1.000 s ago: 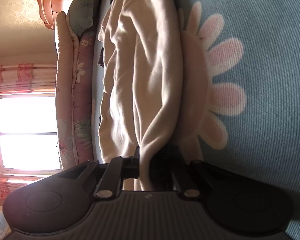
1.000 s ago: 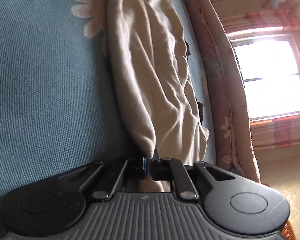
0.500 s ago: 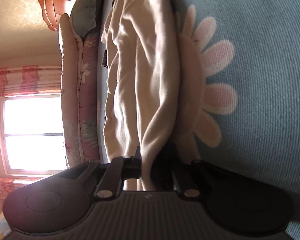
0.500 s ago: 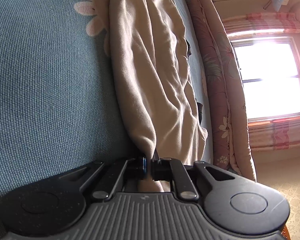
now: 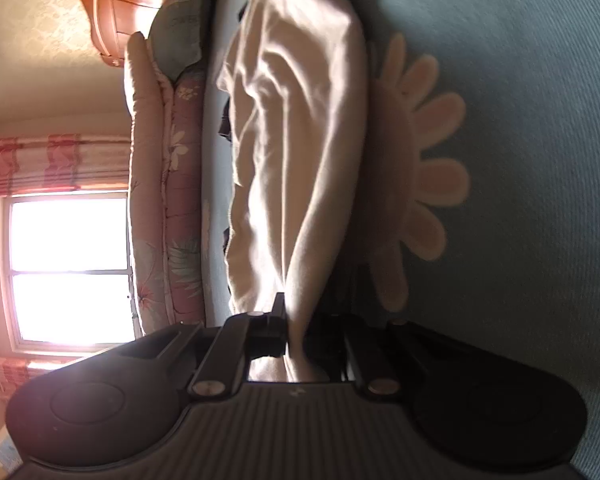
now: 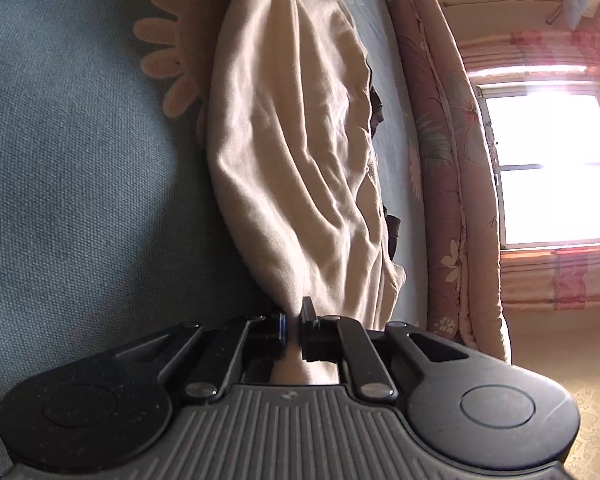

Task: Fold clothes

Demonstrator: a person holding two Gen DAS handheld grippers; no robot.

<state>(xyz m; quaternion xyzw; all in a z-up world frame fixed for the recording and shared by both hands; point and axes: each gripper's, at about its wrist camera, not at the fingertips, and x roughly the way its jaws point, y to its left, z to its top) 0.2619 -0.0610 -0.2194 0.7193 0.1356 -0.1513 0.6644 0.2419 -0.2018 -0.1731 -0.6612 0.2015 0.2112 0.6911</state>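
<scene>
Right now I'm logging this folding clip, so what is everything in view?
garment: one, beige, stretched between both tongs above the bed
dark clothing: some, black, peeking from behind the garment
bedspread: one, blue-green with a peach flower, beneath the garment
quilt: one, pink floral, rolled along the bed edge
pillow: one, grey-green, by the wooden headboard
window: one, bright, with pink striped curtains
left tongs: black, shut on garment
right tongs: black, shut on garment
</scene>
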